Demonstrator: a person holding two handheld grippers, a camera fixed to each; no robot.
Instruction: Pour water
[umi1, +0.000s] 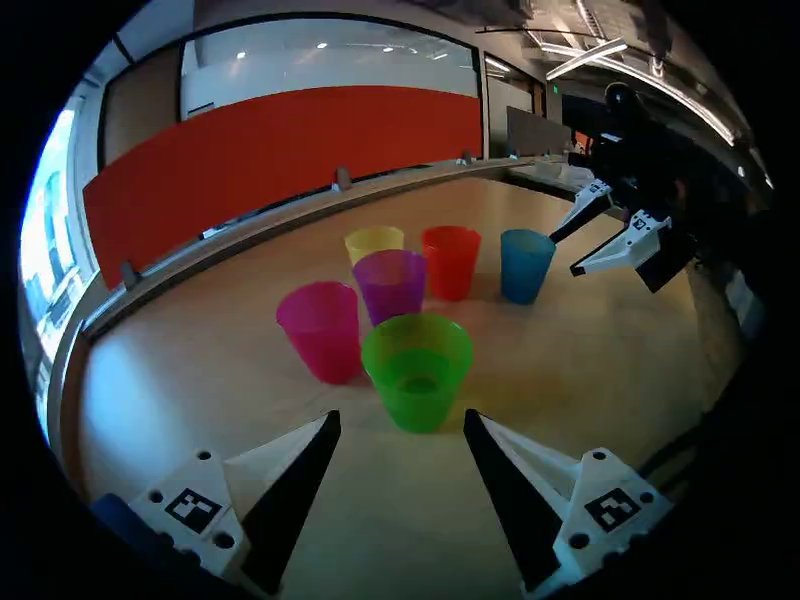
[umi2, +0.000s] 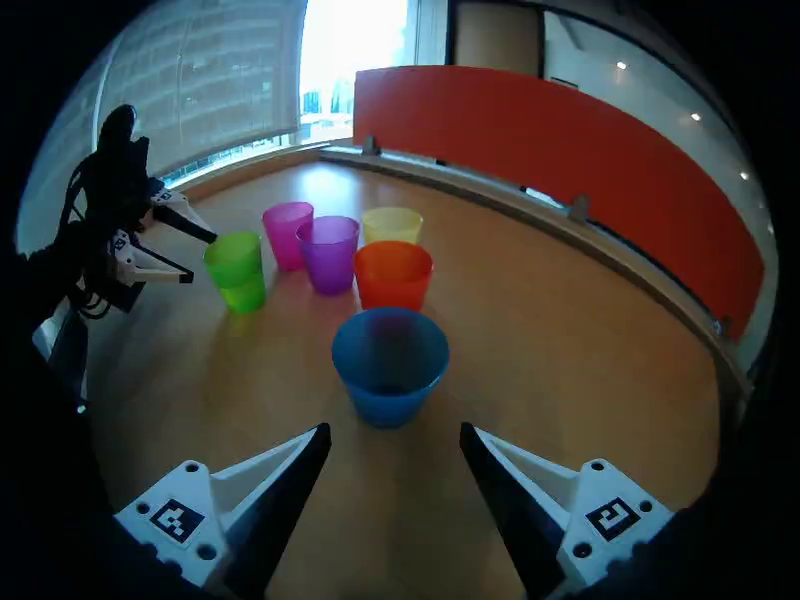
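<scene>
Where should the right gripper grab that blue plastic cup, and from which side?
Across the side wall of the upright blue plastic cup, around mid-height, straight in from the near side. It tapers downward and stands centred before the open right gripper, orange plastic cup behind.

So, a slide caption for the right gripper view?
Right gripper, fingers open, faces a blue cup; five more cups and left gripper beyond.

A pale wooden worktop (umi1: 620, 370) runs up to a long red panel (umi1: 280, 150) standing along its far edge. Bright daylight floods in through a tall window (umi2: 345, 60) at the corner, and strip lights (umi1: 585, 58) glow on the dark ceiling
</scene>
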